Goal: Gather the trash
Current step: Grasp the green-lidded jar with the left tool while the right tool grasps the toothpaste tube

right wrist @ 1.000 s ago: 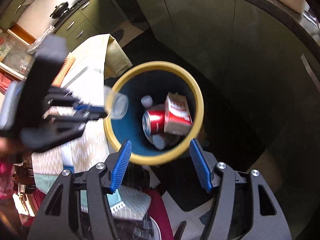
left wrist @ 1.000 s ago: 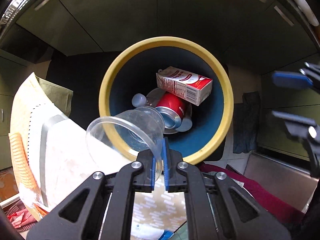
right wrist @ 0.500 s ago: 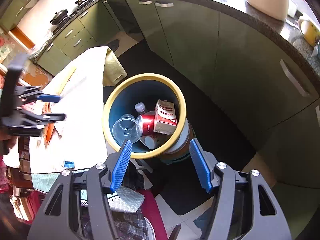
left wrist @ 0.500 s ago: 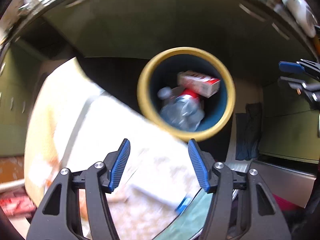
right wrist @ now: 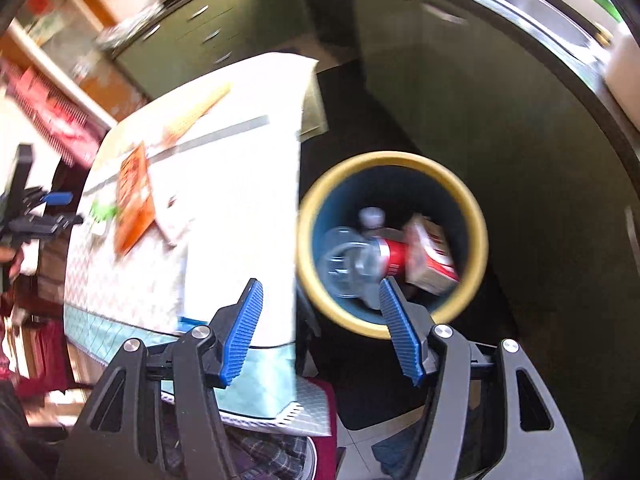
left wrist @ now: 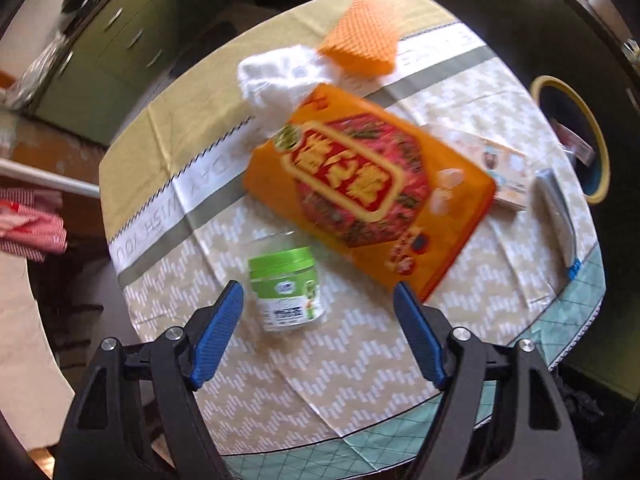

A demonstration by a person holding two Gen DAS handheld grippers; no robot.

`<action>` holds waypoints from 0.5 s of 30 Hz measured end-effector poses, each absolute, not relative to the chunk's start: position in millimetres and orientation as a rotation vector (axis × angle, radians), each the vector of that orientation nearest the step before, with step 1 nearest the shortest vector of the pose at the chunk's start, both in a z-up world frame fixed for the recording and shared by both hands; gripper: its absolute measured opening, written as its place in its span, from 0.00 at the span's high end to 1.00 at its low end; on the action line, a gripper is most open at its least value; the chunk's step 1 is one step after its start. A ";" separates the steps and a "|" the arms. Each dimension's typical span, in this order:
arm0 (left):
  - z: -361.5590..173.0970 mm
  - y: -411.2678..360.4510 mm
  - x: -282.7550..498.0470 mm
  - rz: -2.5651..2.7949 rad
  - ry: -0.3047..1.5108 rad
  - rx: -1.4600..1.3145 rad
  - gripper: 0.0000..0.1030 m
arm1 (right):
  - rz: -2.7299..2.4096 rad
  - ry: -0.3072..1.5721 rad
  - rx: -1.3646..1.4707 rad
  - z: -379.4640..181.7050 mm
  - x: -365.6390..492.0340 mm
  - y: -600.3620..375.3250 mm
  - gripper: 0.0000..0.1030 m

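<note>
My left gripper [left wrist: 318, 332] is open and empty above the table [left wrist: 360, 380]. A small jar with a green lid [left wrist: 286, 288] lies just ahead, between the fingers' line. Beyond it lie an orange snack packet [left wrist: 372, 196], a white crumpled tissue [left wrist: 280, 80] and an orange cloth [left wrist: 360, 36]. The yellow-rimmed bin [right wrist: 392, 248] stands on the floor beside the table. It holds a clear plastic cup [right wrist: 344, 264], a red can [right wrist: 394, 256], a red-and-white carton [right wrist: 430, 258] and a bottle. My right gripper [right wrist: 320, 328] is open and empty, above the bin's near rim.
A flat printed box [left wrist: 496, 164] and a grey object [left wrist: 556, 212] lie near the table's right edge, next to the bin [left wrist: 576, 136]. Green kitchen cabinets [right wrist: 460, 92] stand behind the bin. The left gripper shows at the far left in the right wrist view [right wrist: 44, 212].
My left gripper let go of the clear cup, which now lies in the bin, then swung left from the bin to over the table. My right gripper shifted left.
</note>
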State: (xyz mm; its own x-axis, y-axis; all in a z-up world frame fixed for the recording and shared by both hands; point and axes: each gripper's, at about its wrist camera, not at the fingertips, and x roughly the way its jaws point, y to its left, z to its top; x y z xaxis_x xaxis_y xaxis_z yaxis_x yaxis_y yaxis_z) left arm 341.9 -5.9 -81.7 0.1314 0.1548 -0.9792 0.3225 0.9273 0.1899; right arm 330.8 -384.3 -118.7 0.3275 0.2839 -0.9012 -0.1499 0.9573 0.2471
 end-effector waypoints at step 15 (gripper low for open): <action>-152.0 36.0 366.4 -0.107 1.602 0.245 0.53 | 0.374 1.280 0.015 -120.9 334.5 -311.6 0.41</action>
State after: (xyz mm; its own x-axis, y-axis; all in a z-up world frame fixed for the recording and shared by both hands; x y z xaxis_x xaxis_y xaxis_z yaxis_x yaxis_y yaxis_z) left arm 366.4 36.0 -152.0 -0.0289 0.0912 -0.9954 0.2228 0.9714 0.0826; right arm 334.5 -311.6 -120.9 0.2354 0.2805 -0.9305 -0.2642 0.9399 0.2165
